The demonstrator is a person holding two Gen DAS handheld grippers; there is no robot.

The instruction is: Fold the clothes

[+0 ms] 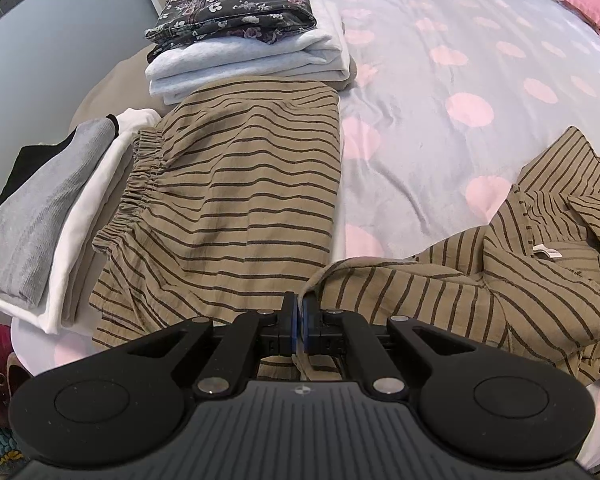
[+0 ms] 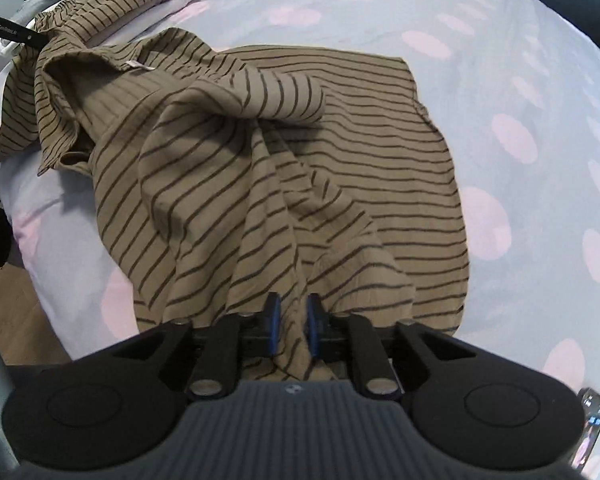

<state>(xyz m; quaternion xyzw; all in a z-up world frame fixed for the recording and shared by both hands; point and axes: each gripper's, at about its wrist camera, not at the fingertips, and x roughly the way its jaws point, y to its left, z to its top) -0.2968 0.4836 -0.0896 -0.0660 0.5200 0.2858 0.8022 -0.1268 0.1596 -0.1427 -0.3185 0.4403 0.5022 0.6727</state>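
The striped shirt, tan with thin dark lines, lies rumpled on the bedspread, its far half spread flat and its near half drawn up in folds toward the camera. Its collar, with a small white label, sits bunched at the far left in the right wrist view. The right gripper pinches a gathered fold of the shirt's near edge, the cloth running down between its blue pads, which stand slightly apart around the bunched fabric. In the left wrist view the same shirt fills the near right, collar and label to the right, and the left gripper has its pads pressed together on a thin edge of the shirt's cloth, which hangs down below the fingers.

Just left of the shirt lie folded striped trousers of the same tan fabric, elastic waistband to the left, resting on the bed. Touching their left side is a folded pile with a white garment under a grey and black top. Beyond the trousers, at the far side, stands a second pile: a dark floral garment on top of folded pale grey clothes.

The bedspread is pale lilac with pink dots and reaches far to the right, where a pink pillow shows at the edge. In the right wrist view the left gripper's black body shows at the far left, beside the collar.
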